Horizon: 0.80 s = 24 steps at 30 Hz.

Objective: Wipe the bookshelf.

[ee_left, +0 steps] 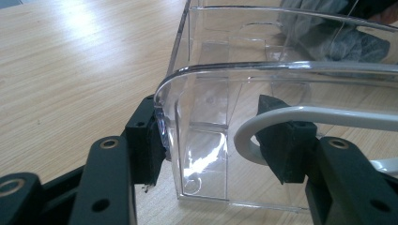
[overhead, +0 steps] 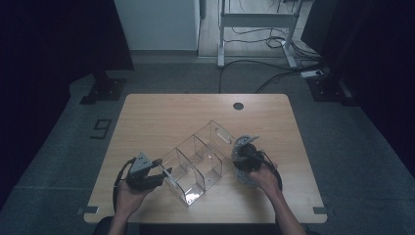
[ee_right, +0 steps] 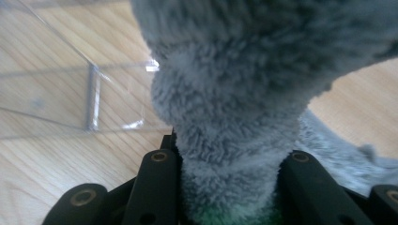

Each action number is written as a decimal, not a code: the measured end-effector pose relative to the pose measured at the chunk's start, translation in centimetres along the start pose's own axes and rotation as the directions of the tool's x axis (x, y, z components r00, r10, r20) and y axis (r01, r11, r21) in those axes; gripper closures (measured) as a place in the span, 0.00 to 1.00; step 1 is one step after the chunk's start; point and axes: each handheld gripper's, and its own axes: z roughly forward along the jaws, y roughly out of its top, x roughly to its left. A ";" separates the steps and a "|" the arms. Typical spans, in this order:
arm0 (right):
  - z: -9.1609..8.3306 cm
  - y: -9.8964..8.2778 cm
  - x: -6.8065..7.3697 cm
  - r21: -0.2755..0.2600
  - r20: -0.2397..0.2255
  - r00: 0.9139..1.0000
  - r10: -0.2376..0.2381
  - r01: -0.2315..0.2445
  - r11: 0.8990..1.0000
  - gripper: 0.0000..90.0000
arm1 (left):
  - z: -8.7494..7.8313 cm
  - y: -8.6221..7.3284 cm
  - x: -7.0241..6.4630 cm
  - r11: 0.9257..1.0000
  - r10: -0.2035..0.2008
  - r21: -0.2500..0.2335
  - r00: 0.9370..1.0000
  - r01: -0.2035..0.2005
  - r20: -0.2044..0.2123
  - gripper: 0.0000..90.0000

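Note:
A clear plastic organizer (overhead: 214,128) with several compartments lies slantwise on the wooden table. My left gripper (overhead: 166,175) grips its near left end. In the left gripper view the left pad presses the outside of the corner wall (ee_left: 187,117), and the right pad sits against the pale curved edge of the end wall's handle slot; the left gripper (ee_left: 216,140) is shut on that stretch of wall. A grey fuzzy cloth (overhead: 243,143) hangs just right of the organizer. My right gripper (ee_right: 227,159) is shut on the cloth (ee_right: 244,70), with the organizer's wall (ee_right: 94,98) to its left.
The table (overhead: 161,112) has a round cable hole (overhead: 238,105) near its far edge. Beyond it stand a white desk frame (overhead: 257,22) and floor cables (overhead: 274,73). Dark curtains flank both sides.

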 end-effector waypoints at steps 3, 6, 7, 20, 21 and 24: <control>0.8 -0.4 -0.2 0.015 -0.011 1.000 0.003 -0.003 1.000 0.76 | 0.0 0.0 0.0 1.000 -0.001 0.000 1.000 0.001 0.001 0.50; 0.8 -0.4 -0.1 0.018 -0.006 1.000 -0.001 0.001 1.000 0.76 | 0.0 0.0 0.0 1.000 -0.001 -0.001 1.000 0.001 0.000 0.50; 0.8 -0.4 -0.1 0.018 -0.005 1.000 0.000 0.001 1.000 0.76 | 0.0 0.0 0.0 1.000 -0.001 -0.001 1.000 0.001 -0.001 0.50; -1.4 -1.5 -0.8 -0.024 -0.021 1.000 0.018 -0.018 1.000 0.76 | 0.0 0.0 0.0 1.000 -0.001 -0.004 1.000 0.001 -0.001 0.50; -2.3 -1.8 -1.0 -0.040 -0.023 0.999 0.023 -0.024 0.999 0.76 | 0.0 0.0 0.0 1.000 -0.001 -0.003 1.000 0.001 0.000 0.50; -3.3 -2.0 -1.2 -0.058 -0.026 0.999 0.028 -0.030 0.998 0.76 | 0.0 0.0 0.0 1.000 -0.002 -0.004 1.000 0.002 -0.001 0.50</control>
